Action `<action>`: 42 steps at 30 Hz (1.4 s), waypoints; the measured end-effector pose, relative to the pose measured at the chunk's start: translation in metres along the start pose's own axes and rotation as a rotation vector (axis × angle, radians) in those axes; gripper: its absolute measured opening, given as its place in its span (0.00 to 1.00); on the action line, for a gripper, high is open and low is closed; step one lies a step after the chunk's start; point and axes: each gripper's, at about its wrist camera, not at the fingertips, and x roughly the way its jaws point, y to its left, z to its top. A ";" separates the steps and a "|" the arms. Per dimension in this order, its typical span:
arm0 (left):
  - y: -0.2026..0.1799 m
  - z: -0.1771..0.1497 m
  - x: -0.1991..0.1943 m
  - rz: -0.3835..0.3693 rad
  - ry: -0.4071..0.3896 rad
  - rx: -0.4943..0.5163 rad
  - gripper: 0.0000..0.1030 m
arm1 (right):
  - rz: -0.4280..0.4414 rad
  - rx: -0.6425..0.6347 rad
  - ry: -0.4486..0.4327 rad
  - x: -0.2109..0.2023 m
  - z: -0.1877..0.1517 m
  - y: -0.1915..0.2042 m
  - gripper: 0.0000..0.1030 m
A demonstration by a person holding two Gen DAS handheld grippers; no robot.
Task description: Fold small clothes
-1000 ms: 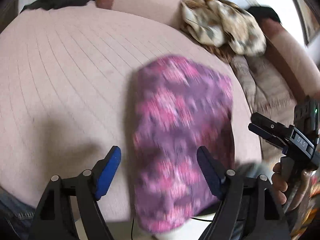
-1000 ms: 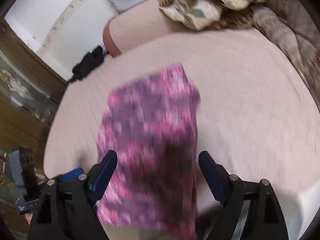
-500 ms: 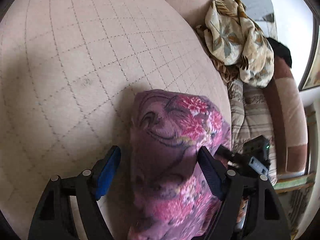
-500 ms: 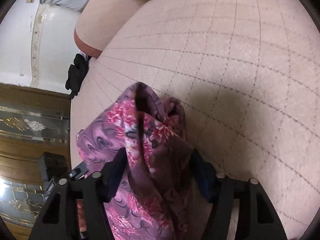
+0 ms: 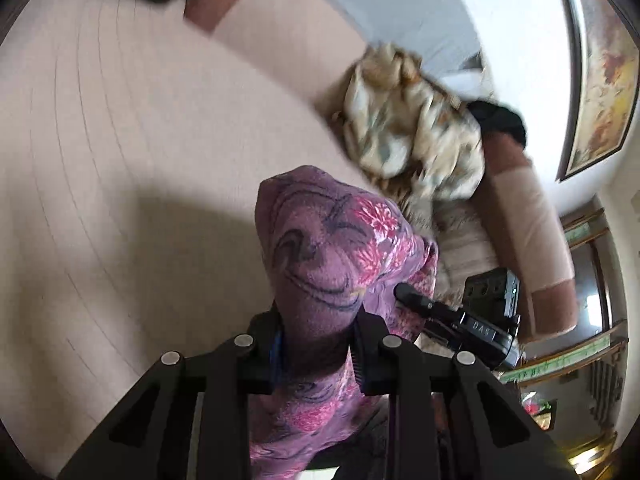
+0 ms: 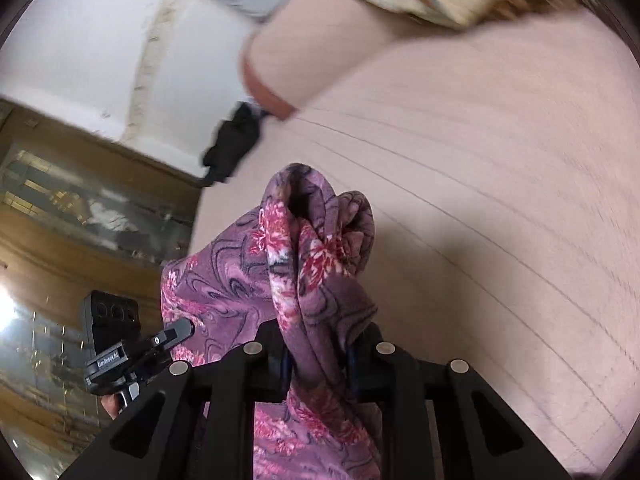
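Left gripper (image 5: 318, 344) and right gripper (image 6: 318, 354) have just closed, each clamping one end of the purple floral garment (image 5: 324, 256). Garment spans between both grippers, raised over the pink quilted bed (image 5: 120, 152), its gripped edge running gripper to gripper.

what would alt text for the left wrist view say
The left tool is shut on a bunched purple floral cloth, held up over a pink quilted bed. The right tool grips the same cloth from the right. Behind lie a crumpled beige floral cloth and a framed picture on the wall.
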 end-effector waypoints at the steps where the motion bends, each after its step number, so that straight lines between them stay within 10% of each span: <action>1: -0.002 0.011 -0.004 0.001 -0.013 0.008 0.25 | 0.006 -0.017 -0.005 0.003 0.012 0.017 0.22; 7: 0.016 0.087 0.015 0.072 -0.020 0.044 0.25 | -0.016 -0.079 0.005 0.046 0.078 0.052 0.22; 16: 0.116 0.114 0.108 0.295 0.093 -0.018 0.37 | -0.125 -0.013 0.141 0.175 0.115 -0.028 0.30; 21: 0.109 0.077 0.064 0.257 0.054 0.025 0.55 | -0.142 0.009 0.142 0.155 0.087 -0.034 0.60; 25: 0.094 0.016 0.026 0.285 0.054 0.066 0.68 | -0.161 -0.038 0.117 0.107 0.030 -0.012 0.62; 27: 0.094 -0.018 0.013 0.244 0.048 0.049 0.70 | -0.161 -0.010 0.104 0.090 -0.008 -0.013 0.60; 29: 0.097 -0.045 0.005 0.257 0.025 0.019 0.71 | -0.163 0.012 0.095 0.079 -0.046 -0.018 0.36; 34: 0.099 -0.061 0.023 0.304 0.047 0.037 0.72 | -0.179 0.060 0.035 0.066 -0.076 -0.035 0.29; 36: 0.096 -0.064 0.032 0.324 0.080 0.063 0.64 | -0.162 0.085 0.037 0.065 -0.076 -0.045 0.09; 39: 0.090 -0.070 0.026 0.353 0.072 0.107 0.13 | -0.138 0.043 0.021 0.054 -0.077 -0.035 0.09; 42: 0.093 -0.072 0.000 0.283 -0.001 0.047 0.09 | -0.054 0.010 0.002 0.041 -0.084 -0.019 0.08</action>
